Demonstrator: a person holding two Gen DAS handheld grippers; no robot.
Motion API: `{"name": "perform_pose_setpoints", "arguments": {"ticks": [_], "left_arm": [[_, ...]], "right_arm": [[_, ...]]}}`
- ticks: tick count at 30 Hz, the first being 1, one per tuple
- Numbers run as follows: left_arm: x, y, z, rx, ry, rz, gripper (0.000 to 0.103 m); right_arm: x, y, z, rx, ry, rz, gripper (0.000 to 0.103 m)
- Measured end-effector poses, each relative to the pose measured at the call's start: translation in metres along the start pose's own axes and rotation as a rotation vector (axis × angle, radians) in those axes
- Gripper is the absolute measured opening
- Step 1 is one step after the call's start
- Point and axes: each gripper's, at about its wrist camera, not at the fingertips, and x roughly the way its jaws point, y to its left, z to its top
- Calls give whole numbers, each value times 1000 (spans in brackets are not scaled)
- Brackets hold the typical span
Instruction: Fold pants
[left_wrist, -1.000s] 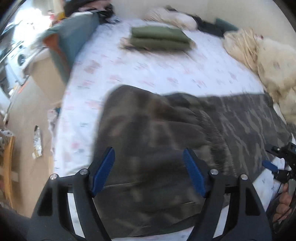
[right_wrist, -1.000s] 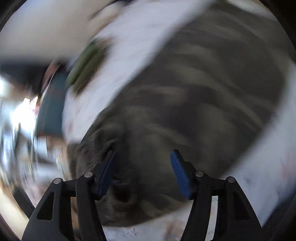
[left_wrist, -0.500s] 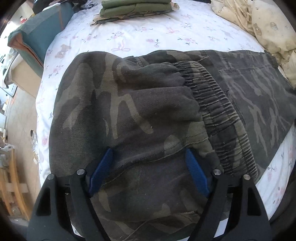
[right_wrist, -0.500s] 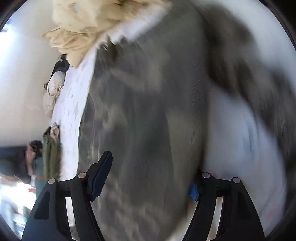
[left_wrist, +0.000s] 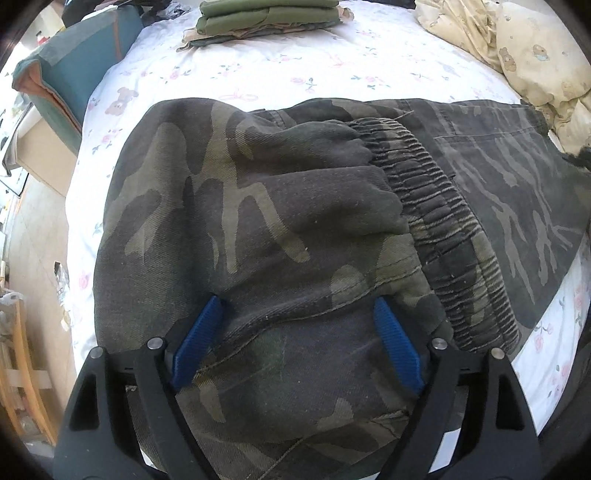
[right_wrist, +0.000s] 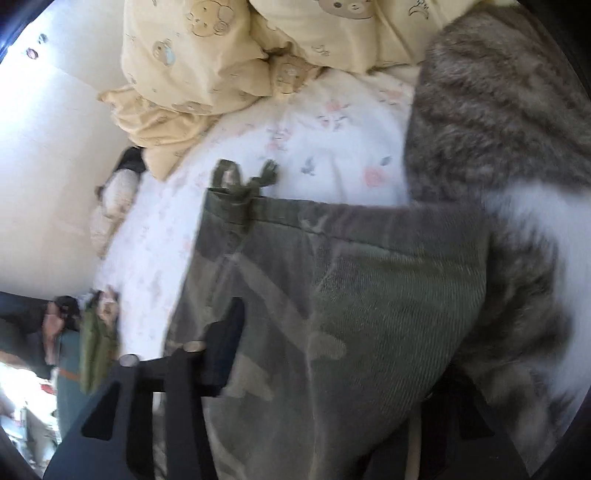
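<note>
Camo pants (left_wrist: 258, 206) lie on bed (left_wrist: 332, 77), leg end folded over toward elastic waistband (left_wrist: 447, 221). Left gripper (left_wrist: 295, 332) fingers opening wide, hold nothing. Right gripper (right_wrist: 332, 369) closing on waist fabric. Further fold left; folded green stack (left_wrist: 266, 14) waits beyond.

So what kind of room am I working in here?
Most likely a bedroom at home. The camouflage pants lie on a bed with a flowered sheet, a bear-print duvet is bunched at one end, and folded green clothes sit further back.
</note>
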Motion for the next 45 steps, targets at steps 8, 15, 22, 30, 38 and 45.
{"name": "perform_pose_setpoints", "arguments": {"ticks": [8, 15, 22, 30, 38, 45], "left_arm": [[-4, -2, 0, -5, 6, 7, 84], [-11, 7, 0, -62, 22, -33, 84], [-14, 16, -1, -86, 40, -62, 84], [-17, 28, -5, -139, 63, -73, 84], [-26, 41, 1, -247, 68, -128, 84], [-35, 59, -3, -320, 45, -140, 84]], "right_arm": [[-43, 69, -16, -217, -84, 172, 6], [-92, 162, -104, -596, 20, 411, 6], [-104, 195, -263, -966, 316, 455, 6], [-78, 166, -329, -1111, 589, 266, 31], [-102, 156, -288, -896, 747, 339, 56], [-113, 169, -205, -677, 499, 401, 63]]}}
